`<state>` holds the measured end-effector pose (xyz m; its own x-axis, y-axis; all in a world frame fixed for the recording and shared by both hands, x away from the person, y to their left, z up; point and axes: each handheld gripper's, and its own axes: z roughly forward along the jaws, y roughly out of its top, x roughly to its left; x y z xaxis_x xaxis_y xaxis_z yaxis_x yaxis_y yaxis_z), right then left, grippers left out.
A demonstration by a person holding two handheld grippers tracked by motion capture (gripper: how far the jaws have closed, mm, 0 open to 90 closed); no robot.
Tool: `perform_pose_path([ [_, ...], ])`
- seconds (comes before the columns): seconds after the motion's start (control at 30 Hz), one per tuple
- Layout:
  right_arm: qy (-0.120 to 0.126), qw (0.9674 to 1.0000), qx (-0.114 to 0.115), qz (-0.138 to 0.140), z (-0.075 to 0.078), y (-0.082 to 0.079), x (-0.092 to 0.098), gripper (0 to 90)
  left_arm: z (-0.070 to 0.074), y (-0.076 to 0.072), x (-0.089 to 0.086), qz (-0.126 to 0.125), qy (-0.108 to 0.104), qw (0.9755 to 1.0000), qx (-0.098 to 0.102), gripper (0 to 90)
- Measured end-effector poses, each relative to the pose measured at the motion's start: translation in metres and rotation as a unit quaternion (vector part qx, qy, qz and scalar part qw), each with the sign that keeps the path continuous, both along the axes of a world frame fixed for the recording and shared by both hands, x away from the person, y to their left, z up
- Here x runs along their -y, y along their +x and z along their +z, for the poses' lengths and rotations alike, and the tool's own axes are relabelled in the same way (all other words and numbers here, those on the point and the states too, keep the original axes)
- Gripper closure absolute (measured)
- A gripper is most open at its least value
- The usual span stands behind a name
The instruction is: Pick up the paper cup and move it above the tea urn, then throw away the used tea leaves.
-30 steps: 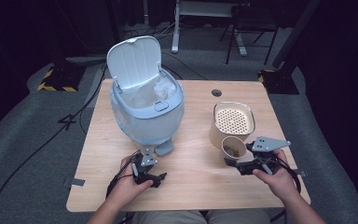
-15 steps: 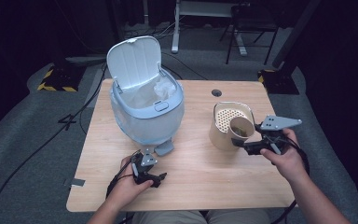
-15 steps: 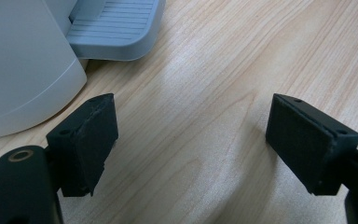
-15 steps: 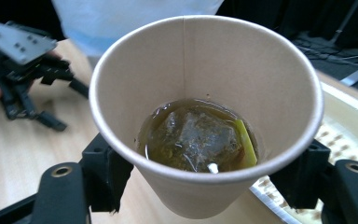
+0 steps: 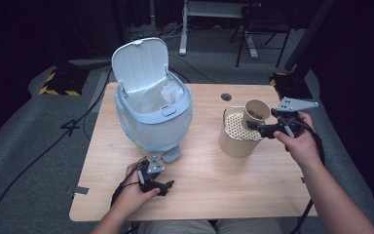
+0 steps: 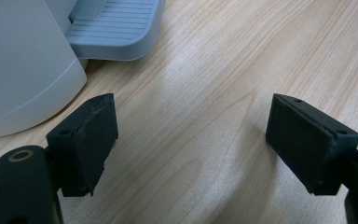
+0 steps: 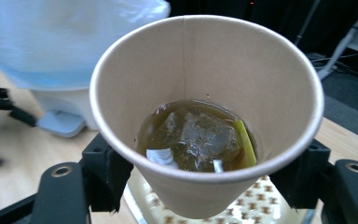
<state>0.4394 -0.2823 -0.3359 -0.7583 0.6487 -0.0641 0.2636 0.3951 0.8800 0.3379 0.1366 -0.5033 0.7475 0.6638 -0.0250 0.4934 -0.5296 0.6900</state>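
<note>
We hold the paper cup (image 5: pixel 256 113) of tea dregs pinched in our right gripper (image 5: pixel 254 127), seemingly tilted above the strainer canister (image 5: pixel 236 141), while our left gripper (image 5: pixel 168 185) rests spread, farther from that canister.

Paper cup (image 5: pixel 256 113) hangs above the strainer pot (image 5: pixel 238 134); bin (image 5: pixel 153 109) left.

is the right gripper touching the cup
Touching: the right gripper view shows the right gripper clamped on both sides of the cup.
</note>
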Motion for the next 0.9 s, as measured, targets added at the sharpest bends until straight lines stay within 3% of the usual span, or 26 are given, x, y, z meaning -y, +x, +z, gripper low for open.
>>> perform_pose_path([
  [0.2, -0.005, 0.9998, 0.001, -0.017, -0.001, 0.014, 0.002, 30.4, 0.0, 0.0, 0.0, 0.0, 0.0, 1.0, 0.0, 17.4],
  [0.37, -0.012, 0.9997, 0.005, -0.018, -0.002, 0.017, 0.004, 30.4, 0.0, 0.0, 0.0, 0.0, 0.0, 1.0, -0.001, 17.4],
  [0.4, -0.026, 0.9994, 0.013, -0.02, -0.001, 0.017, 0.005, 30.5, 0.0, 0.0, 0.0, 0.001, 0.0, 1.0, -0.001, 17.4],
  [0.63, -0.062, 0.9968, 0.042, -0.025, 0.001, 0.017, 0.01, 30.5, 0.0, 0.0, 0.0, 0.001, 0.001, 1.0, 0.001, 17.4],
  [0.67, -0.075, 0.9955, 0.052, -0.026, 0.001, 0.018, 0.01, 30.5, 0.0, 0.0, 0.0, 0.001, 0.001, 1.0, 0.001, 17.4],
  [0.7, -0.103, 0.9918, 0.07, -0.027, 0.001, 0.018, 0.01, 30.5, 0.0, -0.001, 0.0, 0.001, 0.001, 1.0, 0.001, 17.5],
  [0.73, -0.103, 0.9918, 0.07, -0.027, 0.001, 0.018, 0.01, 30.5, 0.0, -0.001, 0.0, 0.002, 0.0, 1.0, 0.002, 17.5],
  [0.77, -0.117, 0.9896, 0.079, -0.025, 0.001, 0.018, 0.01, 30.5, 0.0, -0.001, 0.0, 0.002, 0.001, 1.0, 0.002, 17.5],
  [0.83, -0.146, 0.984, 0.1, -0.021, 0.001, 0.019, 0.008, 30.4, 0.0, -0.001, 0.0, 0.003, 0.001, 1.0, 0.003, 17.5],
  [0.87, -0.167, 0.9785, 0.121, -0.016, 0.001, 0.02, 0.007, 30.4, 0.0, -0.001, 0.0, 0.003, 0.001, 1.0, 0.003, 17.5],
  [0.9, -0.167, 0.9785, 0.121, -0.016, 0.001, 0.02, 0.007, 30.4, 0.0, -0.001, 0.0, 0.003, 0.001, 1.0, 0.003, 17.5],
])
